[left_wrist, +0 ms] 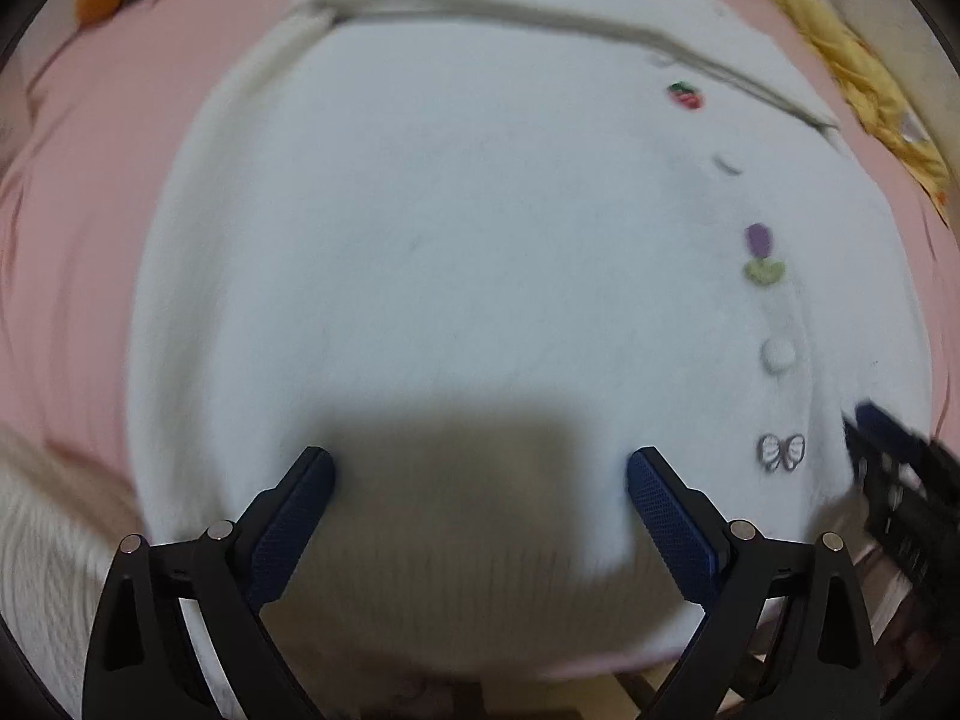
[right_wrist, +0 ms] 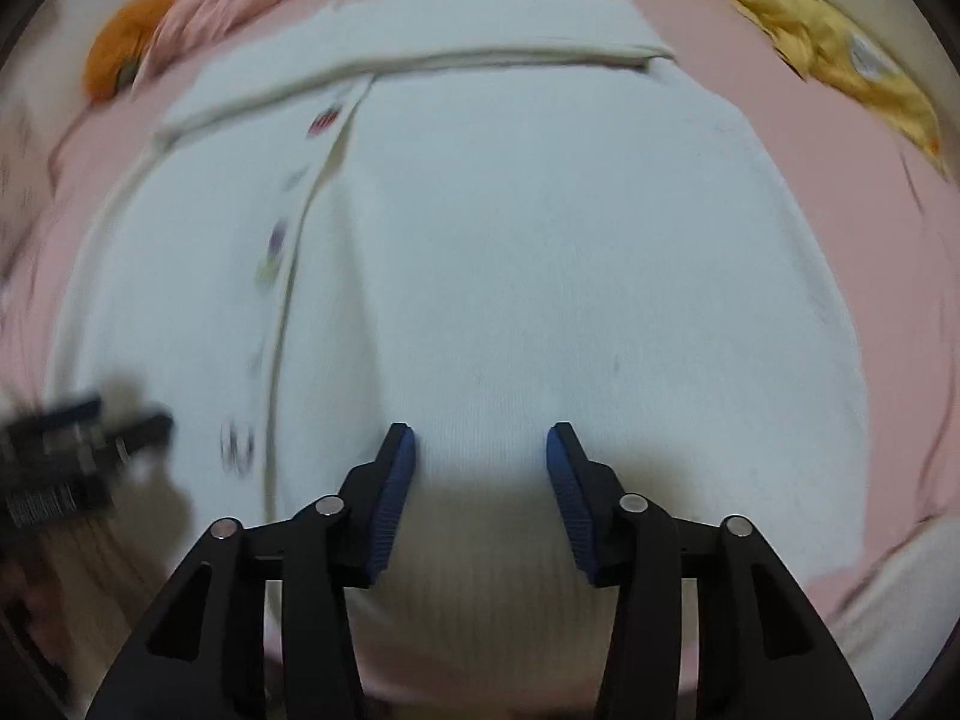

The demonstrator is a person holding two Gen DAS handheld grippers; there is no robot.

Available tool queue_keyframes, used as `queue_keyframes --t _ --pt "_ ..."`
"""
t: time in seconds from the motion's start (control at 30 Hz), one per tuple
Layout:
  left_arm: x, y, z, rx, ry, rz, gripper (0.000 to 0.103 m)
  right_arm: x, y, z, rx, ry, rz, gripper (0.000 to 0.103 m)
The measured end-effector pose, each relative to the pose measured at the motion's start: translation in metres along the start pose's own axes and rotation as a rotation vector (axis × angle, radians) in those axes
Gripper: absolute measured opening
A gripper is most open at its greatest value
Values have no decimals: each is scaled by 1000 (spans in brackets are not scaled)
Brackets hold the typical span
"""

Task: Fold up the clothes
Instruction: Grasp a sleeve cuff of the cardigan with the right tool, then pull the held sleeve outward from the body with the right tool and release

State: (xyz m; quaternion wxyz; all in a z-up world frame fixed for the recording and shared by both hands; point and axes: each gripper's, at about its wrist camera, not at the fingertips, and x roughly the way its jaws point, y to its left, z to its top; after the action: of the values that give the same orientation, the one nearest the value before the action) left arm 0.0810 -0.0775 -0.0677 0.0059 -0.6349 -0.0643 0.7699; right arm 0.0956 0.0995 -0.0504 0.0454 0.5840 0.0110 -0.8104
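White cardigan (left_wrist: 456,252) flat on pink sheet (left_wrist: 78,228), left tongs (left_wrist: 480,468) and right tongs (right_wrist: 480,441) open above hem

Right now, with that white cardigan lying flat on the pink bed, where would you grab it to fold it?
Probably the ribbed bottom hem of the white cardigan, coming from the near edge. It lies flat and nearest both open tools: the left hand-held gripper and right hand-held gripper could each pinch it, then lift it toward the folded sleeves.
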Motion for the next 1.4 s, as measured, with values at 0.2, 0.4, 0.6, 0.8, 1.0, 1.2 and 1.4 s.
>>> queue_keyframes --t 0.2,0.4,0.6,0.8,1.0,1.2,1.4 --pt "-26 -9 -3 32 -144 -56 95 -19 10 6 -1 -44 78 53" --pt "-90 16 -5 -57 -553 -15 97 -80 45 67 -118 -293 220 74" --pt "-93 41 2 -104 -598 -89 100 -60 102 163 -354 -317 284 78" --pt "-53 58 12 -255 -441 -157 100 9 176 247 -372 -122 391 78" --pt "-38 78 14 -434 -408 -140 93 68 242 261 -545 -63 244 78" --pt "-29 72 17 -397 -375 -122 93 89 203 252 -380 -74 322 28" --pt "-27 76 16 -401 -366 -134 93 71 139 265 -214 -126 367 9"
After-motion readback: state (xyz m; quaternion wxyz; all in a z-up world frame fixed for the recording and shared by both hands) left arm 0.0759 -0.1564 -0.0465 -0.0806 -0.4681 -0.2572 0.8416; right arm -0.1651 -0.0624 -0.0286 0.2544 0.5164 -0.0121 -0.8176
